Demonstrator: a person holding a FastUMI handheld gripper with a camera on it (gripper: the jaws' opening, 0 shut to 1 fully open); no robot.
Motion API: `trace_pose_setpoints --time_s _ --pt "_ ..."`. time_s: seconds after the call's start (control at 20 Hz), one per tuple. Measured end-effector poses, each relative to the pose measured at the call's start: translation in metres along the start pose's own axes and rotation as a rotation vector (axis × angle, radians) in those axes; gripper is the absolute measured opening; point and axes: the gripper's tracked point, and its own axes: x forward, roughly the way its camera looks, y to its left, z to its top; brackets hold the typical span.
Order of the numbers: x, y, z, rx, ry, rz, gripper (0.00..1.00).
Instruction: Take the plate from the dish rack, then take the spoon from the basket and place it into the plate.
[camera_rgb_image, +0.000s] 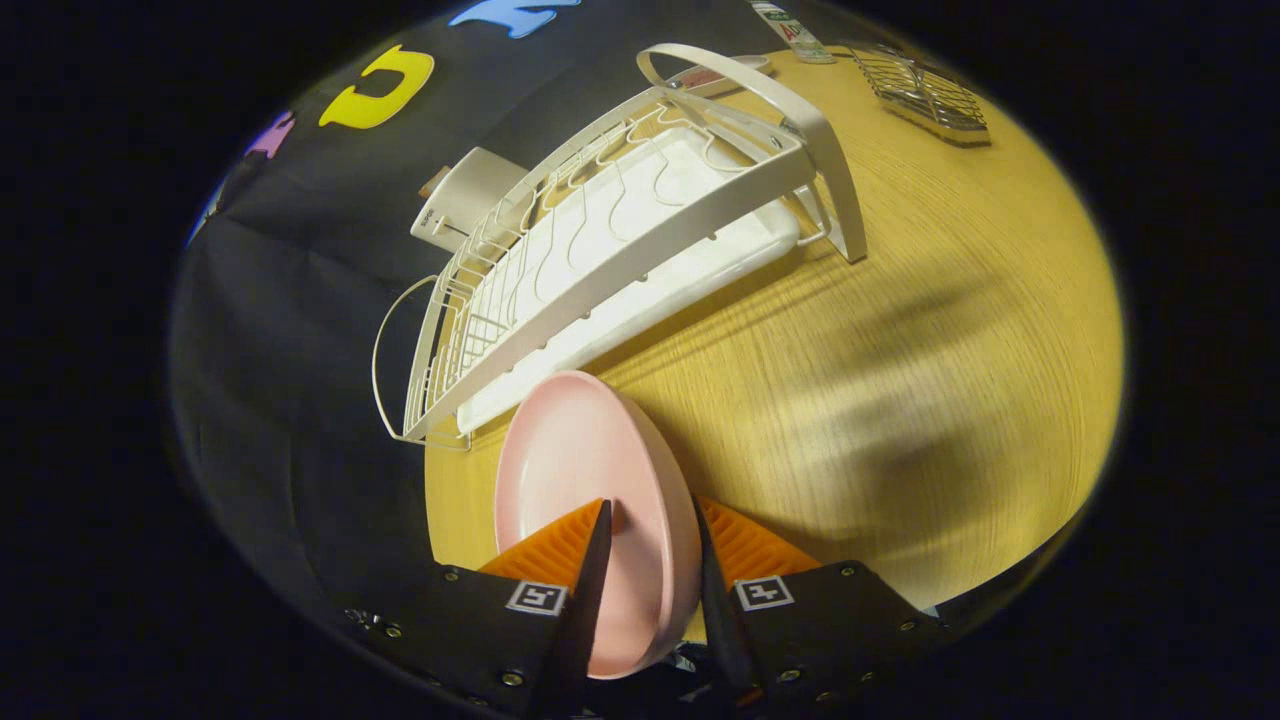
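Pink plate (580, 470) at lower centre of frame, held on edge, clear of the white dish rack (620, 240) just beyond it. Gripper (650, 540) pinches the plate's rim, one finger on each face. Plate looks rigid, light, smooth, probably slippery; a rim hold near the edge seems apt to let it pivot. Wire basket (925, 90) sits at upper right, well apart across bare wooden table (900, 350). White box (465, 195) behind rack.

pink plate (580, 470), white dish rack (640, 250), wood-grain table (900, 350)
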Motion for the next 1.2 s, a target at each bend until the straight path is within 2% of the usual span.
trace_pose_setpoints --time_s 0.15,0.2,0.3,0.5,0.6,0.85,1.05,1.2 --pt "-0.004 -0.005 0.006 -0.030 -0.022 -0.032 0.50" --pt "-0.006 -0.007 0.008 -0.036 -0.036 -0.051 0.59" --pt "-0.012 -0.011 0.011 -0.053 -0.059 -0.069 0.64" --pt "-0.039 -0.027 0.032 -0.188 -0.183 -0.133 0.64" --pt "-0.064 -0.033 0.053 -0.273 -0.284 -0.181 0.64" --pt "-0.132 -0.051 0.126 -0.385 -0.543 -0.299 0.64" --pt "-0.159 -0.075 0.174 -0.435 -0.660 -0.367 0.64" --pt "-0.163 -0.107 0.198 -0.471 -0.683 -0.432 0.64"
